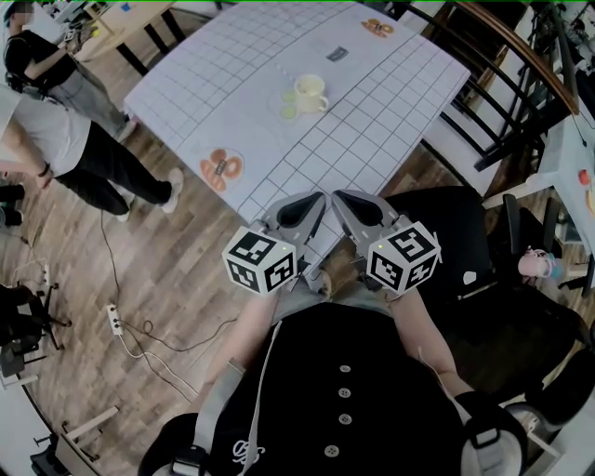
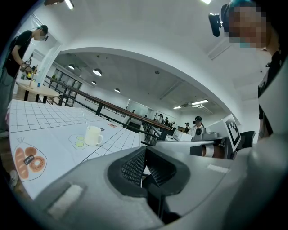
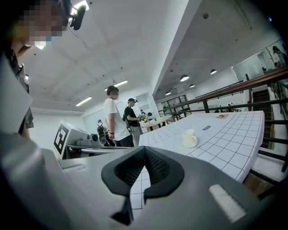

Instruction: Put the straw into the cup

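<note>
A cream cup point(image 1: 310, 93) with a handle stands near the middle of the white grid-patterned table point(image 1: 390, 102), on a mat with green spots point(image 1: 289, 104). The cup point(image 2: 93, 135) also shows in the left gripper view, where a thin clear straw point(image 2: 85, 120) seems to rise at its far side. In the right gripper view the cup point(image 3: 189, 139) is small and far off. My left gripper point(image 1: 321, 198) and right gripper point(image 1: 337, 198) are side by side at the table's near corner, close to my body. Both are shut and hold nothing, and both are well short of the cup.
Round pictures of pastries lie at the table's left edge point(image 1: 221, 168) and far end point(image 1: 376, 28). Two people point(image 1: 56, 121) stand to the left on the wood floor, near a power strip point(image 1: 113, 321). A black chair point(image 1: 446, 242) and a railing point(image 1: 507, 56) are at the right.
</note>
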`<state>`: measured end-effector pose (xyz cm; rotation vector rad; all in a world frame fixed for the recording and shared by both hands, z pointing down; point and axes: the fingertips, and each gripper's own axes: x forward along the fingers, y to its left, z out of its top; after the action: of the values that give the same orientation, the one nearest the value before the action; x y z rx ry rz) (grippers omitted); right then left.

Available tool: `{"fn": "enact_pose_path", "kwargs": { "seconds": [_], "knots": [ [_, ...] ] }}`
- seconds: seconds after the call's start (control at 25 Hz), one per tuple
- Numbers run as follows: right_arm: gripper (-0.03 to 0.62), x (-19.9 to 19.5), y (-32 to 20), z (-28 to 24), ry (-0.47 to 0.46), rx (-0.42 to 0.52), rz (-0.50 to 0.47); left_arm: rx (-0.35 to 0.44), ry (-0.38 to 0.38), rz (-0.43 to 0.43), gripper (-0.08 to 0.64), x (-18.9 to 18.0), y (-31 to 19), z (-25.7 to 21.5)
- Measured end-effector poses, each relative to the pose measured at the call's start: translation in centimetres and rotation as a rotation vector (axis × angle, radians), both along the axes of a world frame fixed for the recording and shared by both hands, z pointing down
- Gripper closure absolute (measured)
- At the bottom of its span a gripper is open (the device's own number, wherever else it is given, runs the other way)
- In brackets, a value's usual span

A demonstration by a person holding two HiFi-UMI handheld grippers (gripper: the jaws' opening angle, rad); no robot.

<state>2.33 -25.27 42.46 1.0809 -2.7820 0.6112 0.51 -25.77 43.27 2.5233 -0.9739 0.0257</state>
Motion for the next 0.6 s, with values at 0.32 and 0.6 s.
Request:
{"fn": "enact_pose_path", "kwargs": {
  "seconds": [0.32,0.6],
  "knots": [
    [0.594,-0.2,0.4,0.6,-0.005,-0.015,0.005,-0.010,0.008,-0.013,0.561,-0.6,0.7,0.2],
    [0.594,-0.5,0.4,0.9,-0.008,-0.021,-0.001,-0.003,0.007,-0.024,0.561,-0.9,0.6,-0.1]
  ]
}}
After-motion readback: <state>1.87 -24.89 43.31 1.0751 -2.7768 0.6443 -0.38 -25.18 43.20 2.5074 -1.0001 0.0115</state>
